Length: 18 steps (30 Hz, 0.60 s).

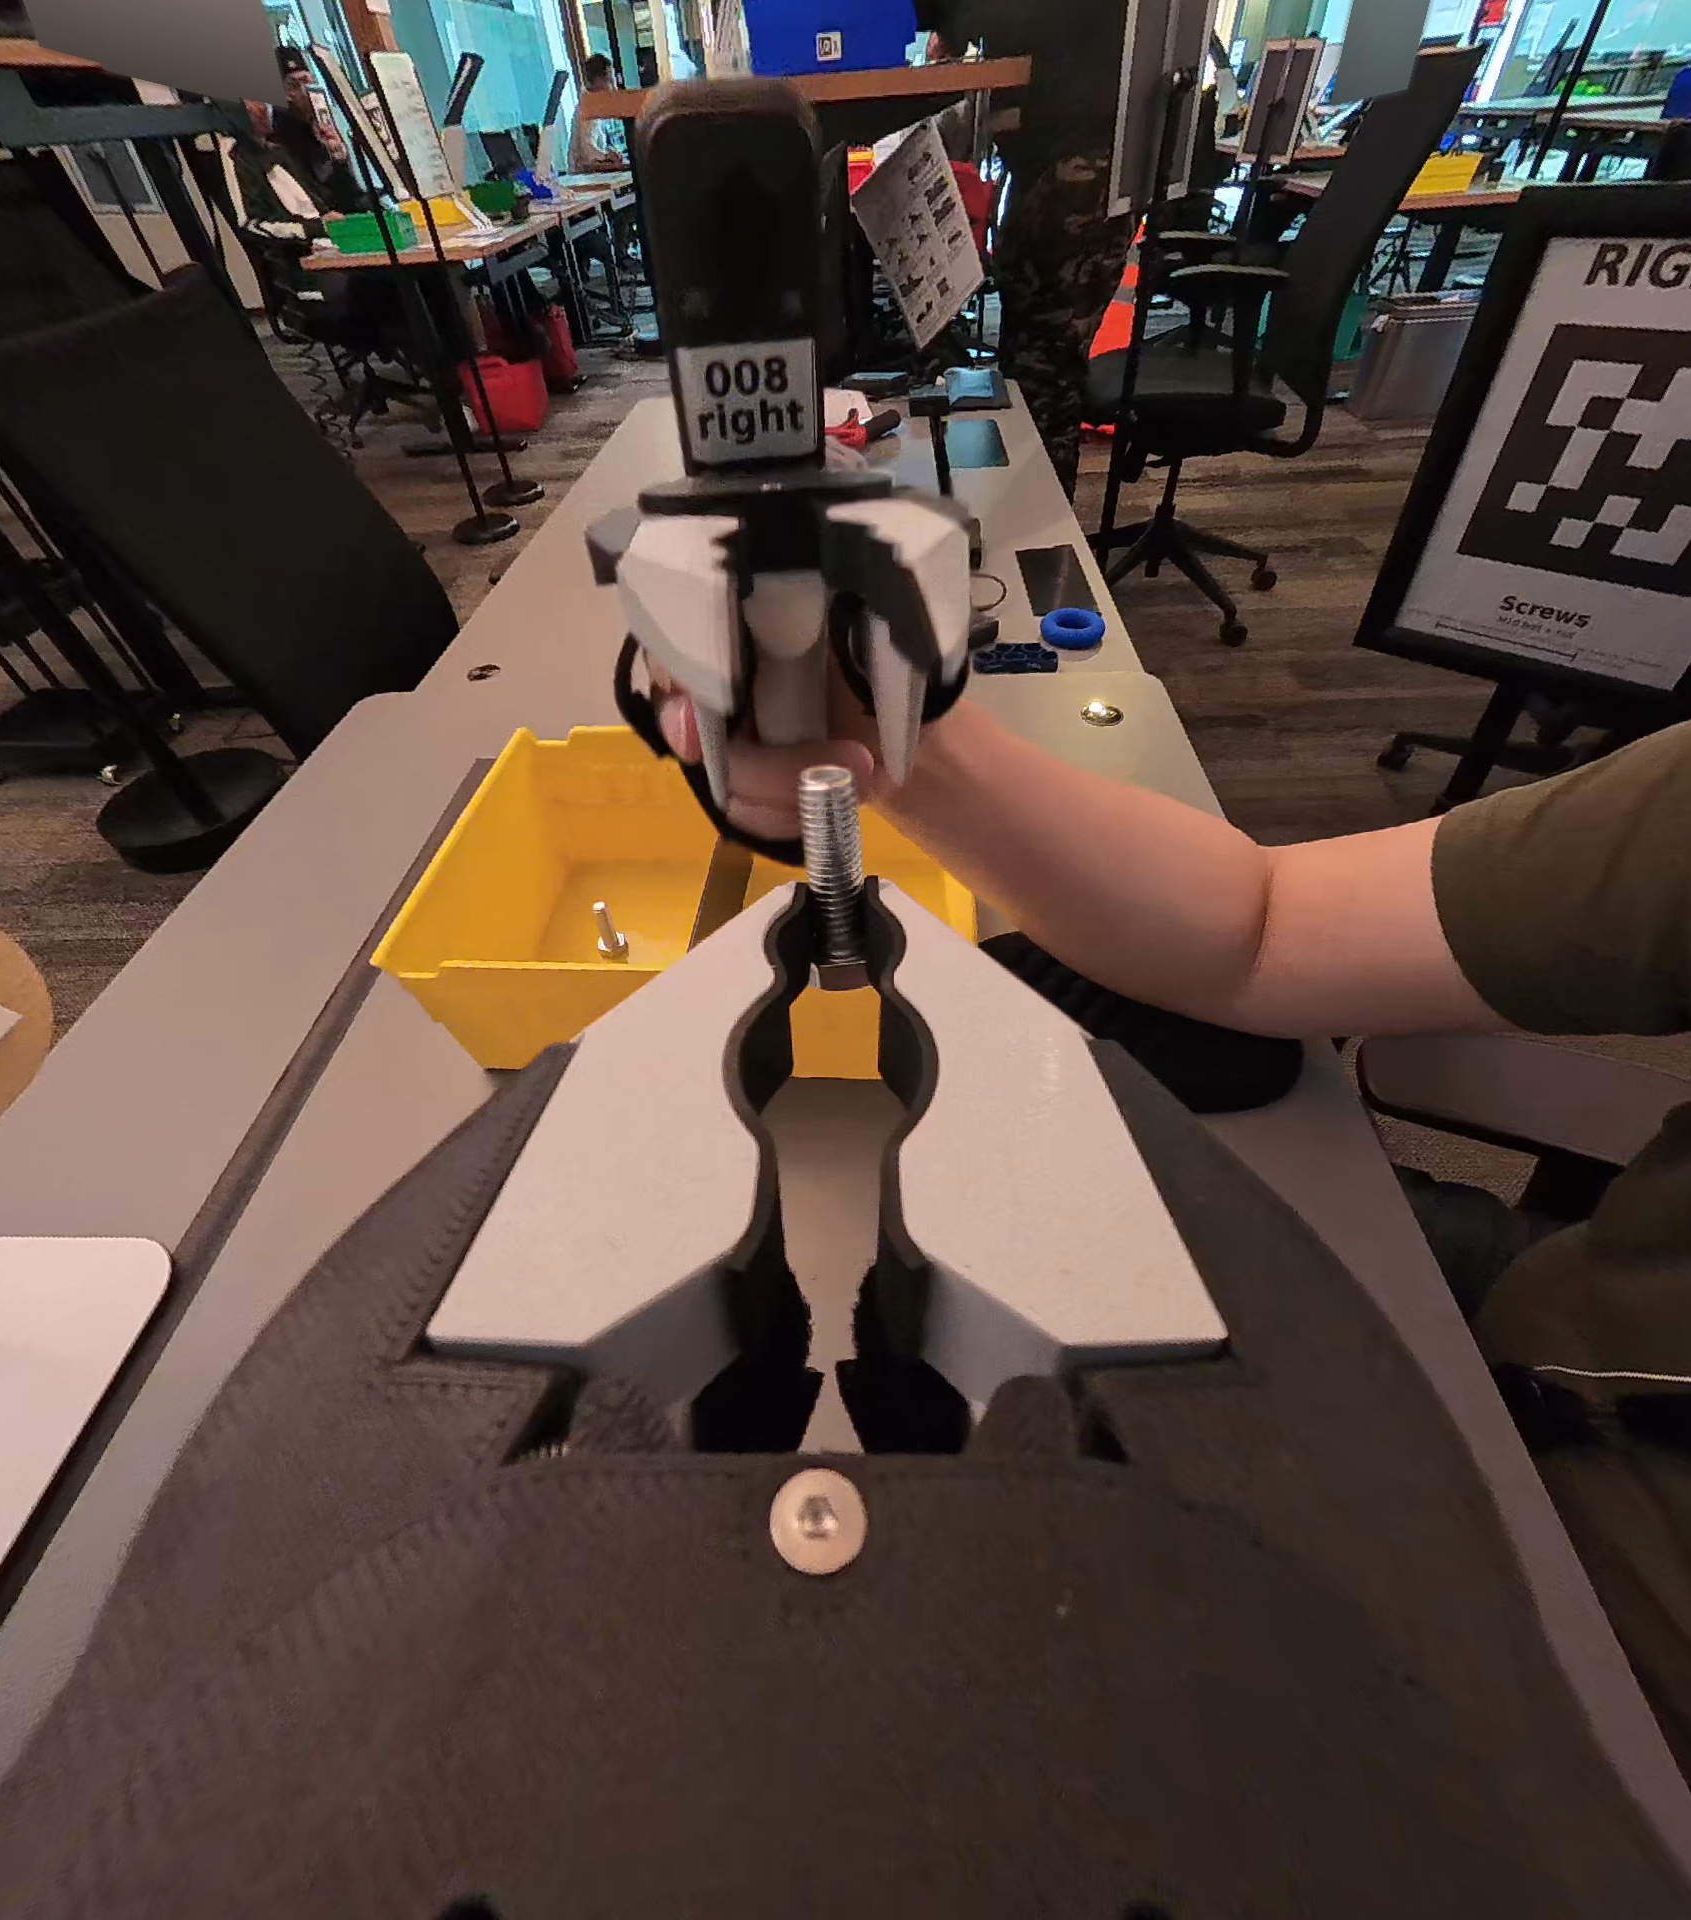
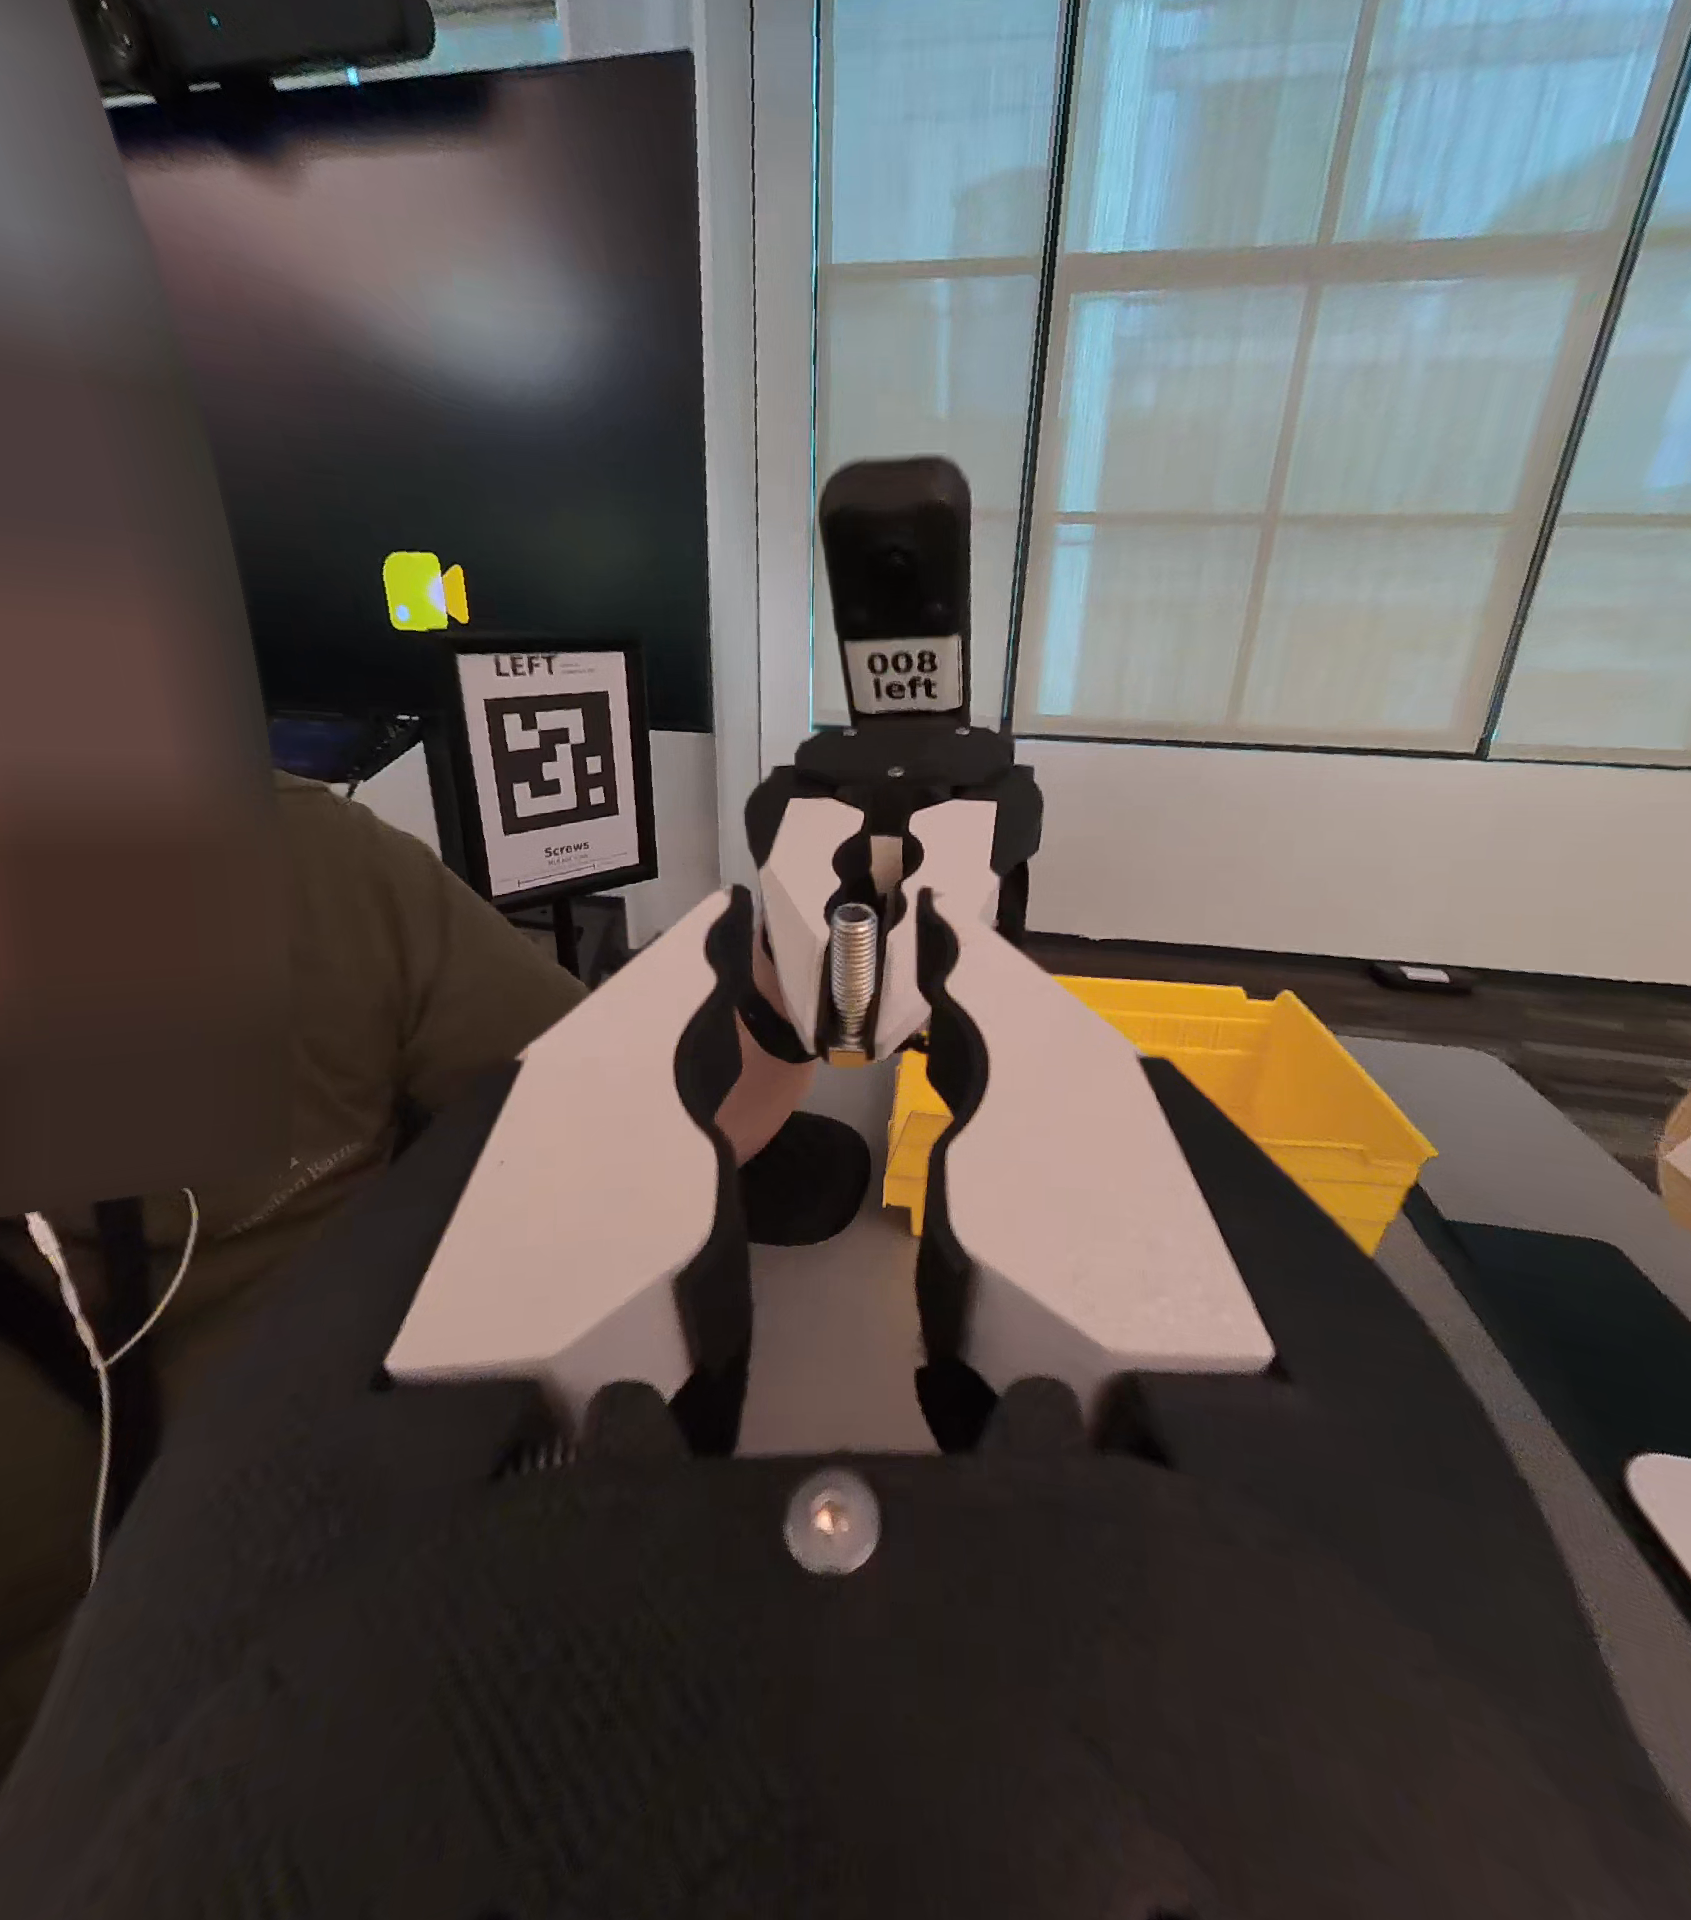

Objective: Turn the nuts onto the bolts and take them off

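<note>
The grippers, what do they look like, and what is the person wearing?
Each gripper, left and right, has two pale grey wedge-shaped fingers with wavy black inner pads, a black ribbed body, a silver screw and a white label. The person wears a dark olive short-sleeved shirt.

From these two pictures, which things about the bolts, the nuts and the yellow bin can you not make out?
- Nuts: none visible in either view.
- Held bolt: its head sits between the left gripper tips, so the left wrist view shows only part of it.
- Yellow bin: the right wrist view shows only its outer wall, its inside is hidden.
- Small bolt in the bin: too small for detail.
- Right gripper: open and empty.
</note>
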Motion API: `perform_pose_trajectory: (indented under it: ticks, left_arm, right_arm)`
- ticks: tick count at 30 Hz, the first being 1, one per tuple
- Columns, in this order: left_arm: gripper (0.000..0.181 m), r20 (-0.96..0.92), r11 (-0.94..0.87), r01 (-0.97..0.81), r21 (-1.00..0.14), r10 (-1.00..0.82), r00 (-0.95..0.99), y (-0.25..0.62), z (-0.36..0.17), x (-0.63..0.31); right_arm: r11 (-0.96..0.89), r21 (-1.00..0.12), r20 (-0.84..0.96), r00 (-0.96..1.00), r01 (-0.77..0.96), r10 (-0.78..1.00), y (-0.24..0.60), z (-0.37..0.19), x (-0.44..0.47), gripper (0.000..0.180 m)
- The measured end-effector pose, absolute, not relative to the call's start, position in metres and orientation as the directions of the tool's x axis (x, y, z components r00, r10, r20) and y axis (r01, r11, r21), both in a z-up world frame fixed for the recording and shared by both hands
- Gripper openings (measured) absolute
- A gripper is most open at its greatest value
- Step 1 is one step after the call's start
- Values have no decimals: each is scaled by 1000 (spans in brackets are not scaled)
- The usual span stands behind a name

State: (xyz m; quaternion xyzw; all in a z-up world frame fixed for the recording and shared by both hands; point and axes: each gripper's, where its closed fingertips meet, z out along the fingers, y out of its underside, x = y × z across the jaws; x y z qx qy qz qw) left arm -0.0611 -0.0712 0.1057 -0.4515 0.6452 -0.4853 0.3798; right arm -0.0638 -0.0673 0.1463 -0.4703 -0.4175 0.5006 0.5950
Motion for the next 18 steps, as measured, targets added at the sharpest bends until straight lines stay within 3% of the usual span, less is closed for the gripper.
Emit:
perform_pose_trajectory:
  ticks: [4,6,10,12,14,16,18]
  left_arm:
    - [7,-56,125,-214,-969,-951,-305,-71,106,-62]
    - [8,-55,131,-225,-965,-947,-317,-73,104,-63]
    - [9,-43,120,-199,-973,-934,-354,-79,107,-63]
    - [30,-19,87,-187,-978,-941,-339,-75,111,-63]
    - [51,-10,63,-178,-982,-959,-282,-63,116,-65]
    - [53,-14,53,-163,-985,-973,-231,-52,123,-72]
    - [51,-31,60,-164,-985,-985,-170,-40,127,-80]
  right_arm:
    - [6,-990,-10,117,-140,993,-63,129,-83,28]
    - [6,-988,-8,92,-152,996,-64,129,-87,8]
    - [-7,-984,-15,39,-179,999,-69,132,-85,7]
    - [-9,-985,-17,44,-172,999,-70,133,-80,8]
    - [-3,-992,-22,146,-129,989,-59,131,-65,8]
    - [-6,-1000,-12,402,-17,916,-29,119,-28,7]
    - [-72,-986,59,716,152,696,8,92,39,8]
